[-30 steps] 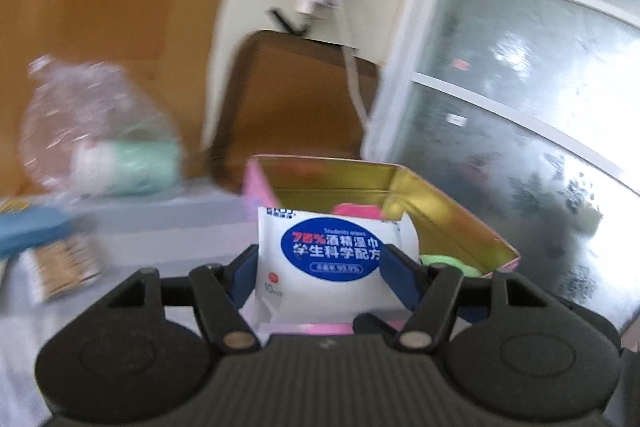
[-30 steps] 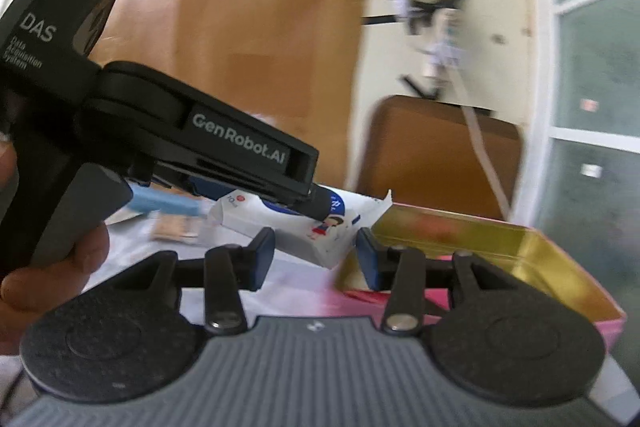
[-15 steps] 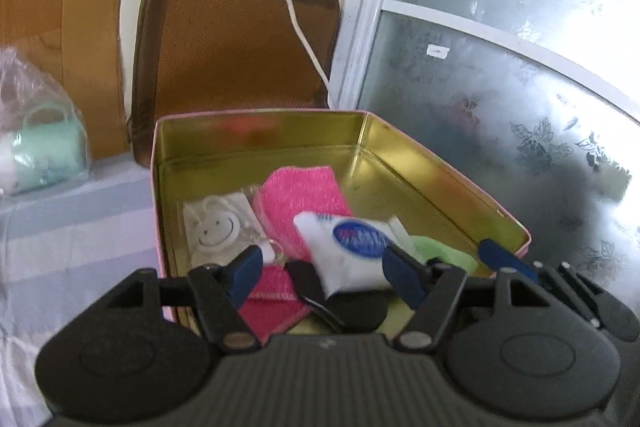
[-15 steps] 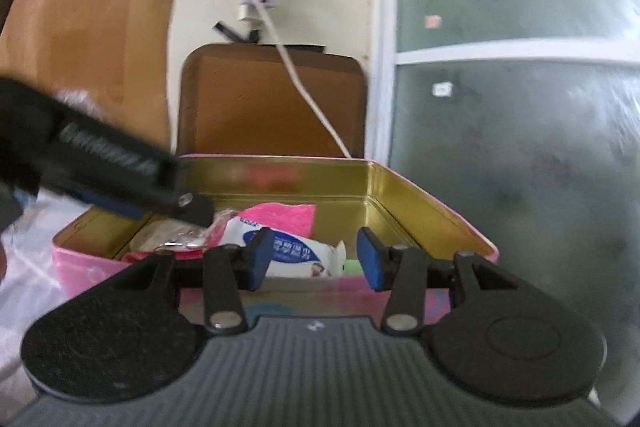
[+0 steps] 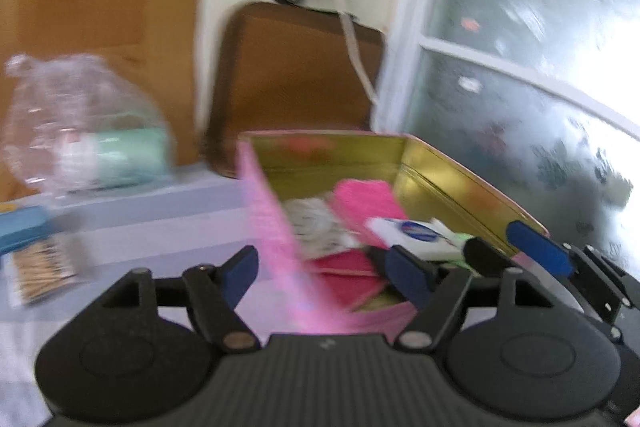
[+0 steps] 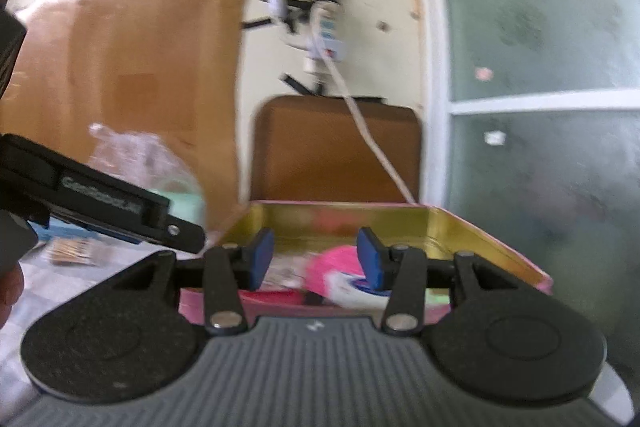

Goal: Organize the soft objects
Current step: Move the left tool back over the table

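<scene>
A pink tin (image 5: 440, 179) with a gold inside stands on the table. In it lie a white wipes pack with a blue label (image 5: 416, 233), a pink cloth (image 5: 368, 199), a white pouch (image 5: 316, 227) and something pale green (image 5: 464, 239). My left gripper (image 5: 324, 267) is at the tin's near left corner. Its jaws are opening, with only the tin's pink wall seen between them, untouched by the pads. My right gripper (image 6: 315, 259) is open and holds nothing at the tin's near rim (image 6: 460, 231), just in front of the wipes pack (image 6: 352, 287). Its blue fingertips (image 5: 536, 251) show at the tin's right.
A clear plastic bag holding a mint-green cup (image 5: 92, 143) sits on the table's left. A blue packet (image 5: 20, 231) and a snack packet (image 5: 40, 267) lie near it. A brown chair back (image 5: 296, 67) stands behind the tin. A frosted glass door (image 5: 520, 87) is on the right.
The left gripper let the wipes pack go into the tin, pulled back to the tin's left corner, and its jaws spread wider. The right gripper stayed open near the tin's front.
</scene>
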A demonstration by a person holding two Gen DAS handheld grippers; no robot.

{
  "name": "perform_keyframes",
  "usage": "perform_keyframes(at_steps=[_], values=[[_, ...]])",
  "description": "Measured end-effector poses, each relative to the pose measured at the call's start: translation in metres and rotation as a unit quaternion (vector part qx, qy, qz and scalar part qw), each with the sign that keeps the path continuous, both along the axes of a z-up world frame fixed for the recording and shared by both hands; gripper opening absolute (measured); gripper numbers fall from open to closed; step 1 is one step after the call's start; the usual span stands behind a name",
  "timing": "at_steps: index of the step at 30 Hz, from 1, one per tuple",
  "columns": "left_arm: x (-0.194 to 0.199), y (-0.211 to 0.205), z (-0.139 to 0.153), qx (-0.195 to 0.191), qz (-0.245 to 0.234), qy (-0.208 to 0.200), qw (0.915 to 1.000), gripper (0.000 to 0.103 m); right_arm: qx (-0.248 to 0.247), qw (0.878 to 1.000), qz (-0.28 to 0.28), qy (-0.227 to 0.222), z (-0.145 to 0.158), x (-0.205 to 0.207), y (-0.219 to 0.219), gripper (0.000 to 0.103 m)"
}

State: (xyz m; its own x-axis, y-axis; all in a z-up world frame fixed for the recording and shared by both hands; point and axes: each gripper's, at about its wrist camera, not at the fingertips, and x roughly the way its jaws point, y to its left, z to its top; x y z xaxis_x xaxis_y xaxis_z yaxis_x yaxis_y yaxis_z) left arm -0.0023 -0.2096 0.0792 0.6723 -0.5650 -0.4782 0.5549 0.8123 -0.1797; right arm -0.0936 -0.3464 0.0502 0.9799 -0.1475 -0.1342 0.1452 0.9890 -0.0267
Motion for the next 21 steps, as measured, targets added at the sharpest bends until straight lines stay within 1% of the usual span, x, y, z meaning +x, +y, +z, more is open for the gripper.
perform_keyframes(at_steps=[1, 3, 5, 7, 9, 10, 11, 13, 15, 16, 17, 18, 19, 21], values=[[0.0, 0.017, 0.0, -0.006, 0.012, -0.003, 0.9999, 0.085, -0.001, 1.0, 0.012, 0.001, 0.002, 0.002, 0.007, 0.049], [-0.002, 0.056, -0.004, -0.011, 0.053, -0.016, 0.9984, 0.092, -0.003, 0.999, 0.044, 0.007, 0.005, 0.006, 0.024, 0.049], [-0.002, 0.094, -0.012, 0.005, 0.11, -0.035, 0.9933, 0.094, -0.002, 0.996, 0.085, 0.02, 0.007, 0.011, 0.045, 0.049], [-0.003, 0.133, -0.024, 0.02, 0.172, -0.055, 0.9833, 0.094, 0.007, 0.991, 0.129, 0.042, 0.007, 0.02, 0.062, 0.049], [-0.003, 0.17, -0.035, 0.011, 0.229, -0.065, 0.9712, 0.095, 0.022, 0.981, 0.175, 0.075, 0.003, 0.036, 0.082, 0.051], [-0.001, 0.188, -0.04, 0.007, 0.251, -0.055, 0.9664, 0.095, 0.029, 0.977, 0.192, 0.09, 0.001, 0.044, 0.091, 0.056], [0.004, 0.204, -0.044, 0.008, 0.264, -0.035, 0.9638, 0.095, 0.034, 0.972, 0.209, 0.105, -0.002, 0.056, 0.101, 0.063], [0.011, 0.226, -0.054, 0.006, 0.279, -0.006, 0.9604, 0.093, 0.042, 0.965, 0.224, 0.125, -0.008, 0.076, 0.118, 0.069], [0.014, 0.241, -0.065, -0.001, 0.274, 0.015, 0.9616, 0.092, 0.056, 0.958, 0.235, 0.155, -0.015, 0.1, 0.133, 0.072], [0.013, 0.245, -0.072, 0.0, 0.272, 0.021, 0.9622, 0.086, 0.063, 0.954, 0.24, 0.166, -0.017, 0.111, 0.139, 0.076], [0.015, 0.248, -0.074, -0.016, 0.266, 0.039, 0.9631, 0.083, 0.066, 0.951, 0.245, 0.177, -0.02, 0.122, 0.146, 0.082], [0.013, 0.253, -0.073, -0.037, 0.257, 0.032, 0.9652, 0.084, 0.067, 0.949, 0.247, 0.184, -0.023, 0.13, 0.154, 0.086], [0.007, 0.258, -0.072, -0.05, 0.264, 0.016, 0.9631, 0.088, 0.065, 0.948, 0.248, 0.189, -0.025, 0.137, 0.161, 0.089], [0.0, 0.261, -0.072, -0.062, 0.273, -0.002, 0.9601, 0.09, 0.055, 0.947, 0.249, 0.196, -0.027, 0.155, 0.173, 0.089]])
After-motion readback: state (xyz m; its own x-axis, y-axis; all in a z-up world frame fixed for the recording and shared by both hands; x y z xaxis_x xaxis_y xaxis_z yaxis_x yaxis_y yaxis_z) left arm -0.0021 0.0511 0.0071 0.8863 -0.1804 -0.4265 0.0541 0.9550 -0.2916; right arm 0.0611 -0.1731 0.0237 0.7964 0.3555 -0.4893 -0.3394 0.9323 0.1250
